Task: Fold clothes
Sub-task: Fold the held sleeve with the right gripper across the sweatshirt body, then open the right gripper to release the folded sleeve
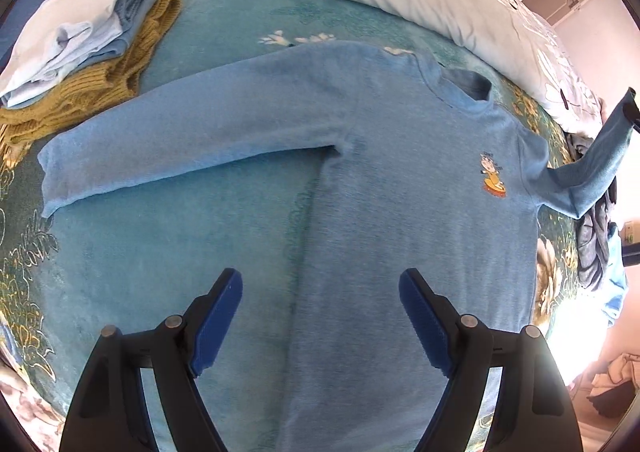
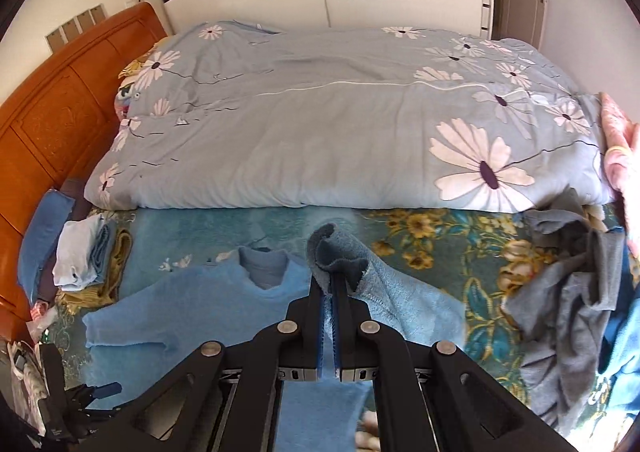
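**Blue fleece sleeve being lifted for the fold**

Blue fleece is being handled here: one sweater (image 1: 360,179) is lying face up on the teal floral blanket (image 1: 132,252), its collar towards one o'clock in the left wrist view and one sleeve stretched flat towards nine o'clock. The other sleeve (image 2: 352,264) is being held up off the blanket by the right gripper (image 2: 330,284), whose jaws are pinched tight on the cuff. The left gripper (image 1: 320,316) is hanging wide apart above the body panel, with nothing between its pads.

For a clean fold, the raised sleeve should probably be carried across the chest and laid flat, the shoulder seam being kept straight; the free gripper could be pressing the body down so it is not dragged.

Counted, largest first: one flowered duvet (image 2: 340,123) at twelve o'clock, one sweater, one heap of unfolded grey clothes (image 2: 572,312) at three o'clock, one folded stack (image 1: 88,51) at ten o'clock, showing about three garments, and two grippers.
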A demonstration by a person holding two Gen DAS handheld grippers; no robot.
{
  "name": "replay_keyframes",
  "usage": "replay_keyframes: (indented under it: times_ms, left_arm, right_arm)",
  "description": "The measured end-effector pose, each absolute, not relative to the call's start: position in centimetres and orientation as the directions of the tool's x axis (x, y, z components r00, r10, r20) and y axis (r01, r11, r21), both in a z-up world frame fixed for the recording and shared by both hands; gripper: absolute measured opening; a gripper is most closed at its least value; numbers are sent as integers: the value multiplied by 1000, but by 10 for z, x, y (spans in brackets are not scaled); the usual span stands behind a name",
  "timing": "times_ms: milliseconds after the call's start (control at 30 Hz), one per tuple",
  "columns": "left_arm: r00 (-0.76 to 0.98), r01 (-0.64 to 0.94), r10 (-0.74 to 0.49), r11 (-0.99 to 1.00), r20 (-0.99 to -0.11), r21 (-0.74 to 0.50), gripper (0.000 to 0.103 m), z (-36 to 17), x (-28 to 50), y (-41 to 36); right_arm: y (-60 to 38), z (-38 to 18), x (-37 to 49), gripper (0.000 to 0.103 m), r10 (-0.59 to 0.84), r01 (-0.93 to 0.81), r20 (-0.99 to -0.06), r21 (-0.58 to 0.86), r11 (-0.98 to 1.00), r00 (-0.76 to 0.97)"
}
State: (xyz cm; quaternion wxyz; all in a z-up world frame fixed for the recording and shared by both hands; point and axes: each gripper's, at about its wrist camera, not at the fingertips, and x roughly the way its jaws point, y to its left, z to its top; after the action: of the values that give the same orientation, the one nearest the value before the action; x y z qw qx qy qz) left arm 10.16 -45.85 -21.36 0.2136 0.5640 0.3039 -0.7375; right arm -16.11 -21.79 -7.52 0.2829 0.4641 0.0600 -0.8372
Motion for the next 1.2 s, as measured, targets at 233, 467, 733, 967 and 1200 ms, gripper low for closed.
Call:
replay_keyframes:
  times_ms: [233,467,733,967,1200]
  left_arm:
    - [-278,701,0,-684,-961,-203,82,-214,138,-510]
    - [-269,743,-5,-638,-963,-204,82,-222,171,-548]
    - [-264,757,7,-618,-965,-212,82,-231,187,-569]
    - [-286,739,18,-633,-958,-232,82,-231,175,-571]
    - [-358,696,43,-654,-933,-297,82,-223,127,-569]
  right_arm:
    - [-319,-124,-141,3,-474,554,-833,260,-791,-286]
    - [-410,-188,-106,3,-452,615,-880,275,-739,-149]
    - [-467,-250,-67,7,-342,676,-937,213,-705,-62]
    - [-472,-247,-52,15,-375,690,-927,267,-673,-6]
    - [-419,-201,-58,58,-432,655,-896,266,-707,-103]
